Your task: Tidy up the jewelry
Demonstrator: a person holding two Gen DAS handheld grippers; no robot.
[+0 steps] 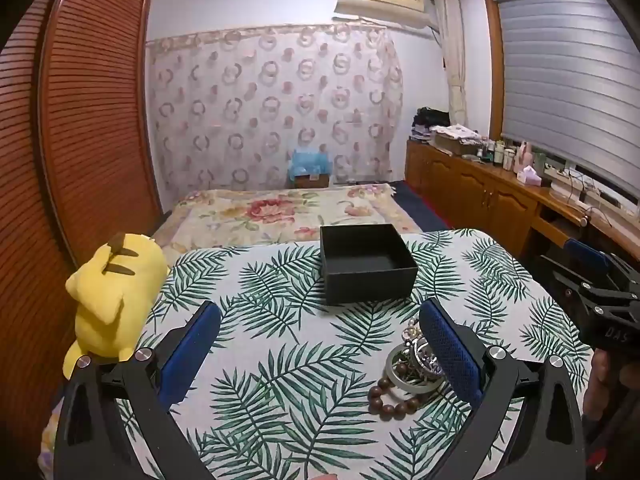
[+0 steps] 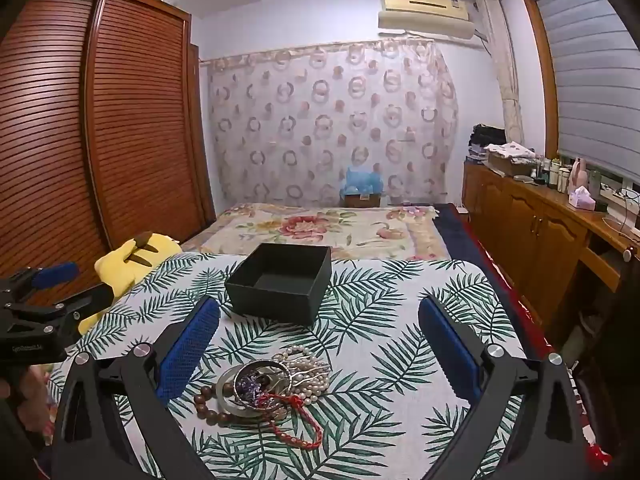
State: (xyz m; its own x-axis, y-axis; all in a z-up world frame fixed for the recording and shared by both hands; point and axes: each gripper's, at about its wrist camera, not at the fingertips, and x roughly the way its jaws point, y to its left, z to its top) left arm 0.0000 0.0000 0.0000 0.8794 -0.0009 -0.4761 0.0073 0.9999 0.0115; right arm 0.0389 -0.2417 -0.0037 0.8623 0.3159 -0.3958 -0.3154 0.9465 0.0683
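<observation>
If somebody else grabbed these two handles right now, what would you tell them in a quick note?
Left gripper: open, holding nothing, hovering over the table.
Right gripper: open, holding nothing, the jewelry pile in front of it.
Jewelry pile: pearl strands, bangles, wooden bead bracelet and red cord, tangled together on the leaf-print tablecloth.
Black box: open, appears empty, behind the pile.
Done: nothing yet.
Left: move every piece into the box.

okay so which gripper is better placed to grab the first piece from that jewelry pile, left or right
Right, probably. The jewelry pile lies between the open right gripper's fingers, slightly left of centre. In the left view, the pile sits beside the open left gripper's right finger, partly hidden. The black box is empty.
</observation>
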